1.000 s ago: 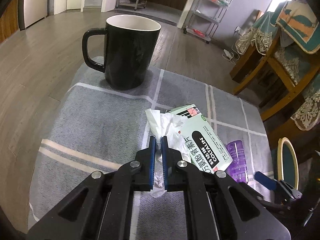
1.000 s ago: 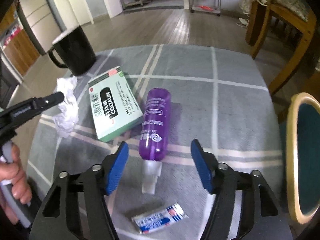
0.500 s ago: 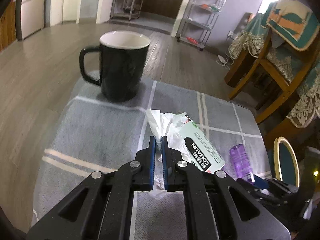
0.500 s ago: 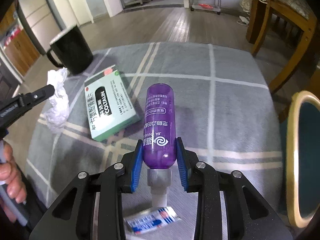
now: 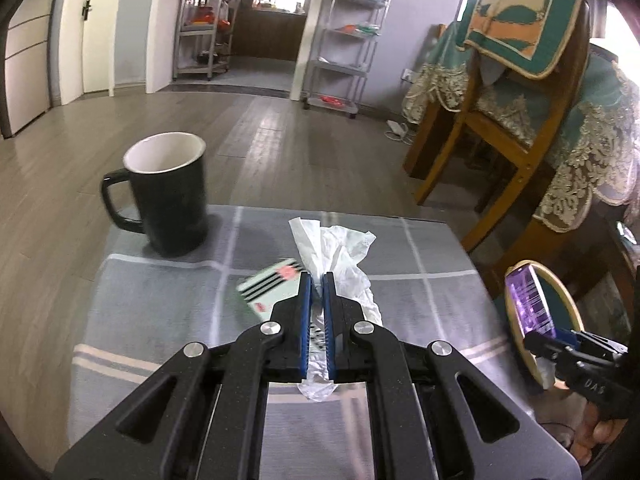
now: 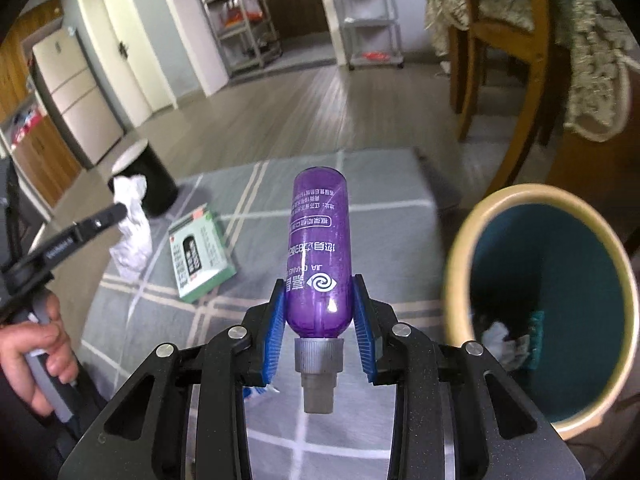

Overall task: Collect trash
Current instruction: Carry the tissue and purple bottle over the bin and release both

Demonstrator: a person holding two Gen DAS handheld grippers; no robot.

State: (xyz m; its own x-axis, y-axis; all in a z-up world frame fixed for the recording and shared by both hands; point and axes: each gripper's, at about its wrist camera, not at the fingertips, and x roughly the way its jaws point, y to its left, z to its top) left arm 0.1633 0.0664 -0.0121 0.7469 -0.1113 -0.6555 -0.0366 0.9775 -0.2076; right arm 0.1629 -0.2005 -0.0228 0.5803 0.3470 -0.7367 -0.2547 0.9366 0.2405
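Tissue [image 5: 340, 256] pinched between left gripper [image 5: 316, 280] fingers, centre frame, clear of counter [image 5: 160, 320]. Purple bottle [image 6: 318, 248] clamped in right gripper [image 6: 319, 312], beside bin [image 6: 460, 240] at right. Nothing dropped yet; green box [image 6: 200, 248] and sachet [image 6: 260, 390] left on counter.

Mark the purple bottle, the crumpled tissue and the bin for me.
purple bottle [image 6: 318, 252]: right wrist view, middle of its label.
crumpled tissue [image 5: 340, 252]: left wrist view, bunched part beyond the pads.
bin [image 6: 460, 248]: right wrist view, cream rim, near side.
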